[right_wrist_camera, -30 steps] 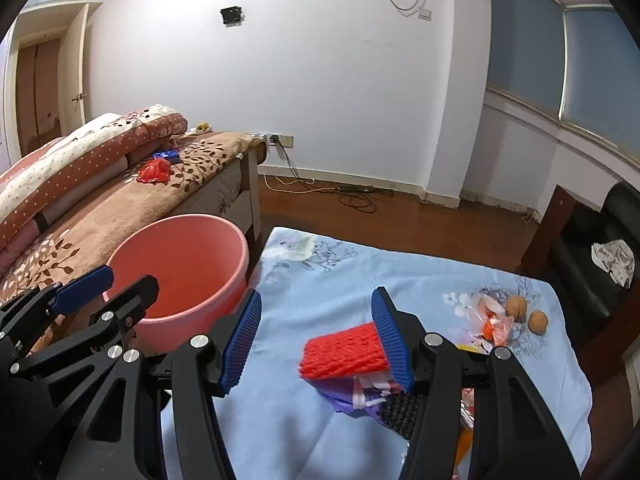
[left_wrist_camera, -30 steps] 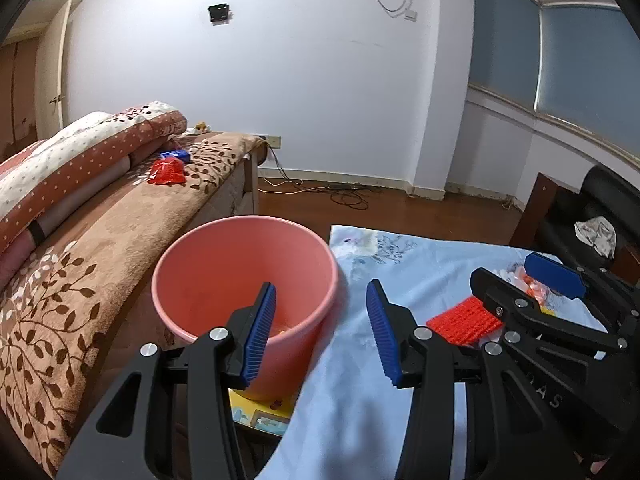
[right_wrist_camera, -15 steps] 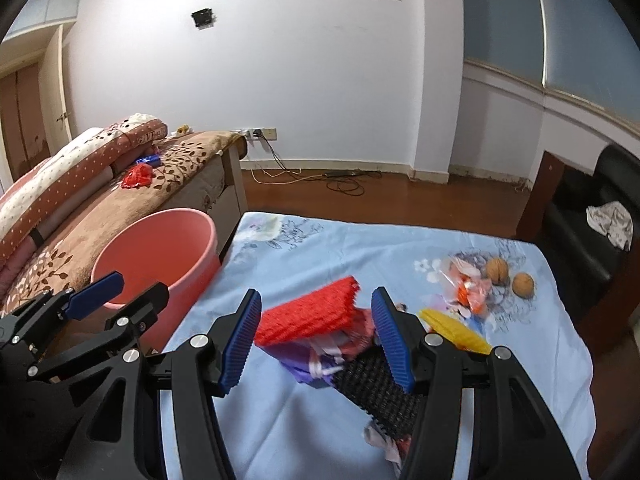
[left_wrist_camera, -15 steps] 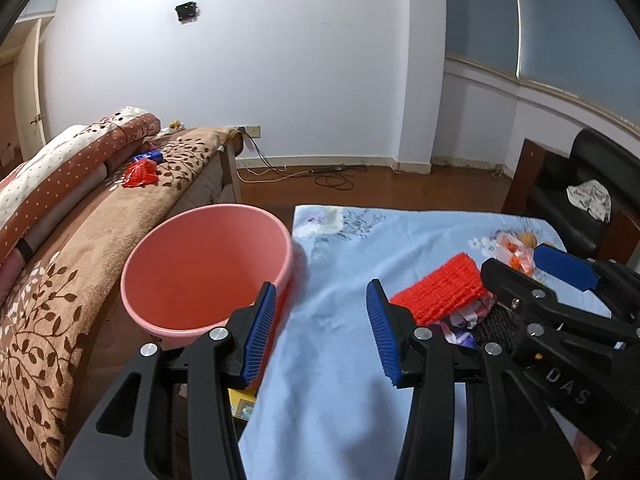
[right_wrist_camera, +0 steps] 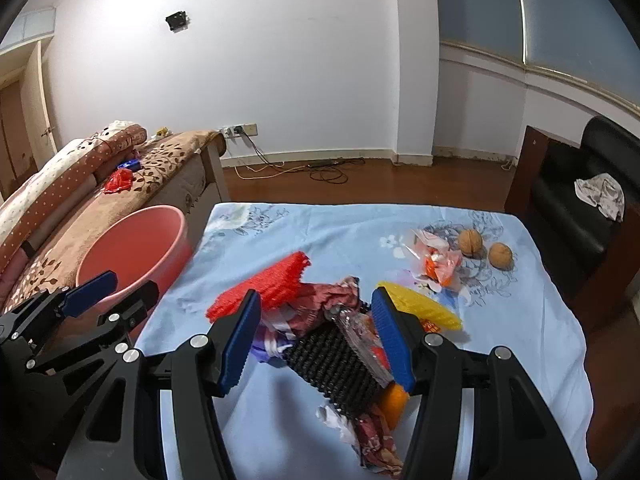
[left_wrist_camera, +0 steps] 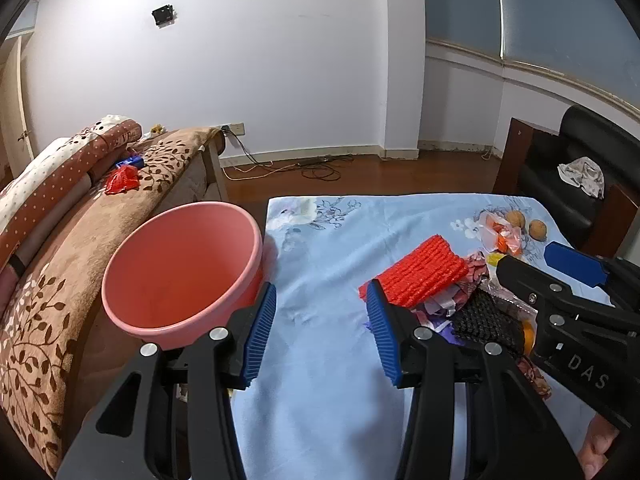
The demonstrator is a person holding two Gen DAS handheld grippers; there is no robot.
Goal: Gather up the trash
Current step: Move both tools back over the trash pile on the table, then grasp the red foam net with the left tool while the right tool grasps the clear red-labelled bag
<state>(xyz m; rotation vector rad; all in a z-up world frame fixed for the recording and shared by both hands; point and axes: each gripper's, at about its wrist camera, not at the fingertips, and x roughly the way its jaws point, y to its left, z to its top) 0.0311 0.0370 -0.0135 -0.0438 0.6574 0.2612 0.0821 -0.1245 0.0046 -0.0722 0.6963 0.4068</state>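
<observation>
Lying heaped on the cloth [right_wrist_camera: 304, 236], trash [right_wrist_camera: 320, 320]: crumpled, red, black.

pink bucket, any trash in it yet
No, the pink bucket shows only its bare inside; the trash pile lies on the blue cloth.

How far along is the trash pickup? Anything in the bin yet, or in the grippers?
Done: nothing that shows; the part of the pink bin in view looks empty. In hand: nothing; the left gripper and right gripper both stand open, the right one above the pile. Left: the red foam net, black foam net, yellow foam net, wrappers and two walnuts on the blue cloth.
</observation>
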